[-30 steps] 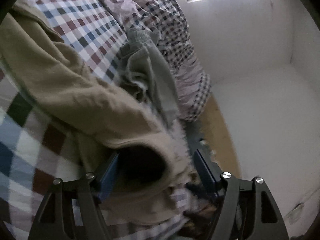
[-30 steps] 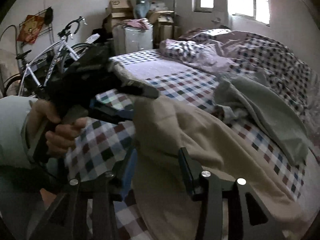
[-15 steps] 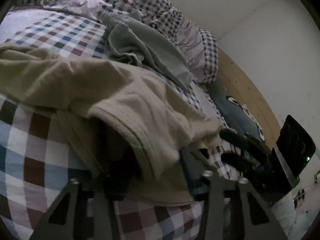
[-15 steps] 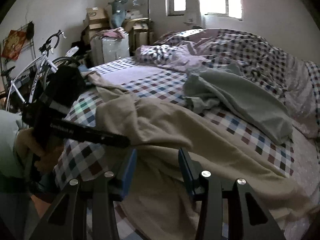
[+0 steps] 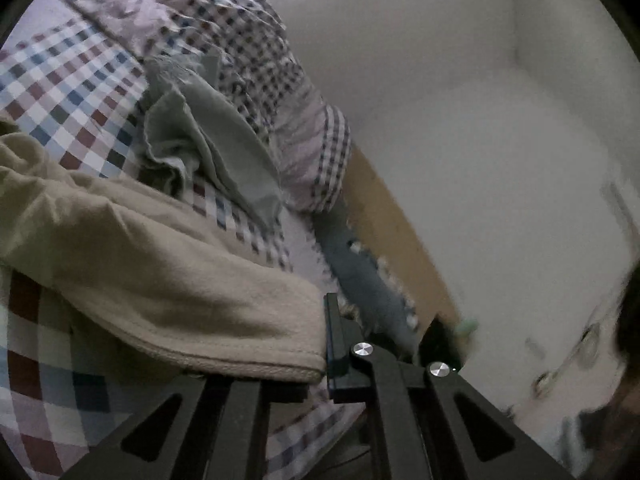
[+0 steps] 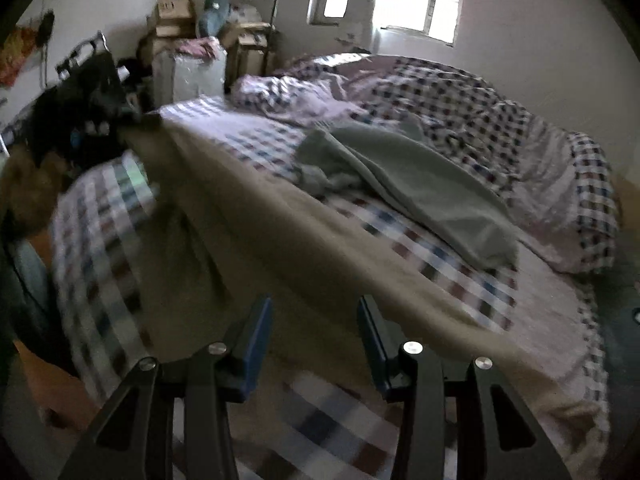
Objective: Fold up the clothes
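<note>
A beige garment lies stretched across the checked bed sheet. My left gripper is shut on its hemmed end; the cloth covers the left finger. In the right wrist view the beige garment runs from the far left, where the left gripper holds it, down to my right gripper. The right gripper's jaws stand apart with beige cloth lying between and below them. A grey-green garment lies crumpled mid-bed, also in the left wrist view.
A rumpled checked duvet fills the far side of the bed. A wooden bed edge and white wall lie to the right. Boxes, a rack and a bicycle stand beyond the bed's left corner.
The left gripper has pulled its end of the beige garment away, stretching the cloth across the bed. The right wrist view has shifted, and the garment now lies flatter and longer.
</note>
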Motion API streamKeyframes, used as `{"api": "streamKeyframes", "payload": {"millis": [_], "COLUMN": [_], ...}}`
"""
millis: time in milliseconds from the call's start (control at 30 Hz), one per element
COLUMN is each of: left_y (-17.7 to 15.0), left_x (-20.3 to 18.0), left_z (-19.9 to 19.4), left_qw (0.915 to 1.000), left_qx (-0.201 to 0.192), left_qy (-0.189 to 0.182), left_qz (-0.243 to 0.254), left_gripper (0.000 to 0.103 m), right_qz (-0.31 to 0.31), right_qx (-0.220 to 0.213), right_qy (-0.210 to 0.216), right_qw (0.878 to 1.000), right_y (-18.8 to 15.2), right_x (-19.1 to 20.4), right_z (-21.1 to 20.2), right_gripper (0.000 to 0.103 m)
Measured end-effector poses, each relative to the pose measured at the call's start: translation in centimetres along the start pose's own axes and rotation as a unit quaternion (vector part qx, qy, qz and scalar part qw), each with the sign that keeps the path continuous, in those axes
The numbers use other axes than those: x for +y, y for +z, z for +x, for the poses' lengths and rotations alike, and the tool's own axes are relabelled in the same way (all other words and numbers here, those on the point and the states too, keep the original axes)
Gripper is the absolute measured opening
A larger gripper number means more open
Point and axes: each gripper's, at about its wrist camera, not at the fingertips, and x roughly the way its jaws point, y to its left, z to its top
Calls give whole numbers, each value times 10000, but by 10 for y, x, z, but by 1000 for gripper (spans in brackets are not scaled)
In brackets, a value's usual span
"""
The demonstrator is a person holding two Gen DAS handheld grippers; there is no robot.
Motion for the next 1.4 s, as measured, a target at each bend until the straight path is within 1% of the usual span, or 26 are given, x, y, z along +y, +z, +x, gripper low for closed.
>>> {"api": "streamKeyframes", "payload": {"millis": [67, 167, 267, 400, 533, 600, 700, 800, 900, 1000, 1067, 1300, 1400], "left_y": [8, 19, 28, 32, 35, 37, 42, 45, 49, 53, 54, 56, 56], "left_x": [6, 13, 20, 26, 33, 38, 45, 54, 66, 75, 77, 78, 78], "left_z": [-4, -1, 0, 9, 13, 13, 12, 12, 15, 20, 23, 25, 25], "left_qw": [9996, 9981, 9969, 9967, 9959, 9950, 9929, 9897, 9853, 9824, 9820, 9810, 9811], "left_qx": [-138, -316, -430, -456, -523, -580, -748, -905, -1059, -1093, -1083, -1049, -1022], "left_qy": [-95, -223, -202, -31, 265, 332, 519, 663, 839, 991, 1059, 1174, 1227], "left_qz": [-220, -480, -631, -677, -694, -738, -761, -888, -1048, -1143, -1127, -1133, -1095], "left_gripper": [4, 4, 4, 4, 4, 4, 4, 4, 3, 3, 3, 3, 3], "right_qz": [-94, -476, -906, -1330, -1062, -895, -650, -518, -585, -680, -717, -416, -518], "right_qx": [84, 266, 515, 764, 853, 881, 926, 1021, 1083, 1138, 1168, 1087, 1104], "right_qy": [-6, -170, -357, -489, -608, -663, -750, -905, -897, -902, -895, -722, -691], "right_qw": [9999, 9984, 9939, 9870, 9888, 9899, 9907, 9893, 9883, 9871, 9865, 9906, 9901], "right_y": [-9, -23, -35, -44, -48, -50, -53, -59, -62, -64, -66, -62, -64], "right_x": [1, 10, 21, 25, 1, -13, -34, -48, -50, -50, -51, -68, -67], "right_z": [-1, 3, 16, 35, 34, 30, 24, 23, 29, 36, 42, 55, 61], "right_gripper": [47, 47, 46, 45, 46, 46, 45, 45, 45, 45, 45, 45, 45]}}
